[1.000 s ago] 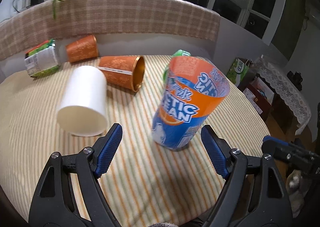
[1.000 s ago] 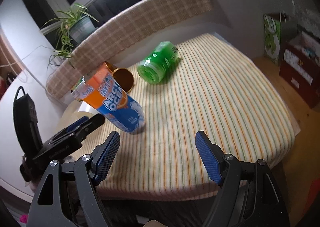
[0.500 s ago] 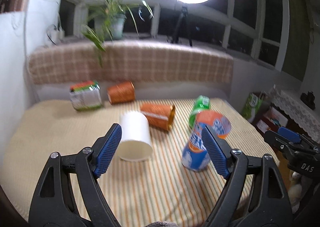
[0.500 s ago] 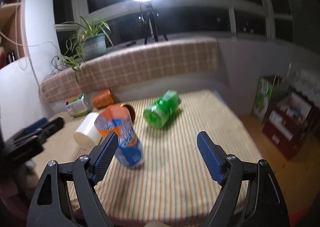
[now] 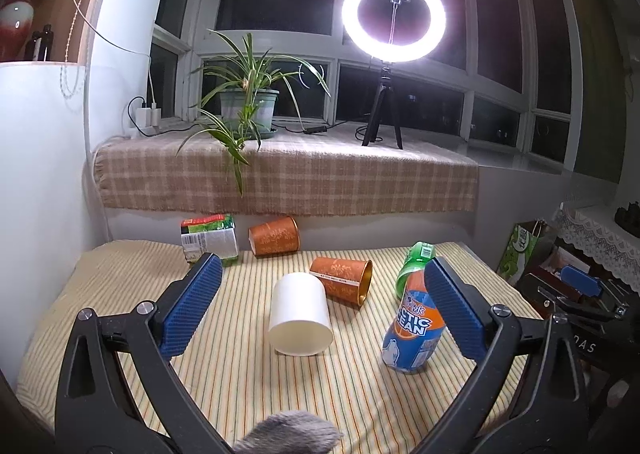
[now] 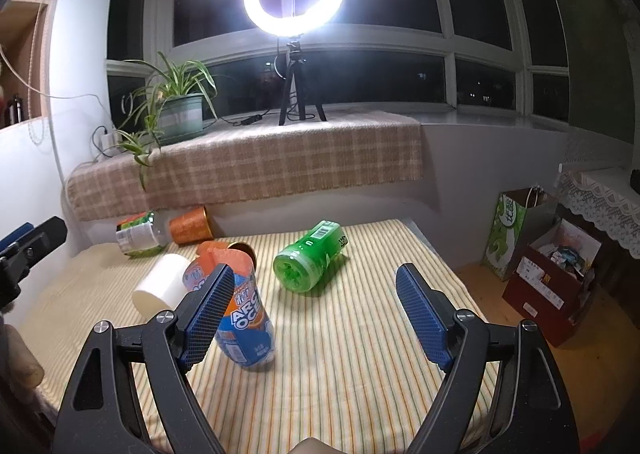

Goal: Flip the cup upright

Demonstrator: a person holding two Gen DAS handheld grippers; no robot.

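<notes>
An orange-and-blue printed cup (image 5: pixel 414 328) stands on its base on the striped table (image 5: pixel 248 382), its open mouth up; it also shows in the right wrist view (image 6: pixel 244 318). My left gripper (image 5: pixel 320 314) is open and empty, held back above the table's near edge. My right gripper (image 6: pixel 316 310) is open and empty, its left finger in front of the printed cup. A white cup (image 5: pixel 299 314) lies on its side at the middle. Two copper-orange cups (image 5: pixel 342 281) (image 5: pixel 274 241) lie on their sides behind it.
A green ribbed cup (image 6: pixel 310 260) lies on its side at the right. A green-labelled jar (image 5: pixel 210 240) lies at the back left. A checked ledge (image 5: pixel 288 178) with a potted plant and a ring light backs the table. Boxes (image 6: pixel 548 266) stand on the floor right.
Both grippers have pulled back and tilted up from the table. The printed cup, close between the left fingers a second ago, now stands free and farther off.
</notes>
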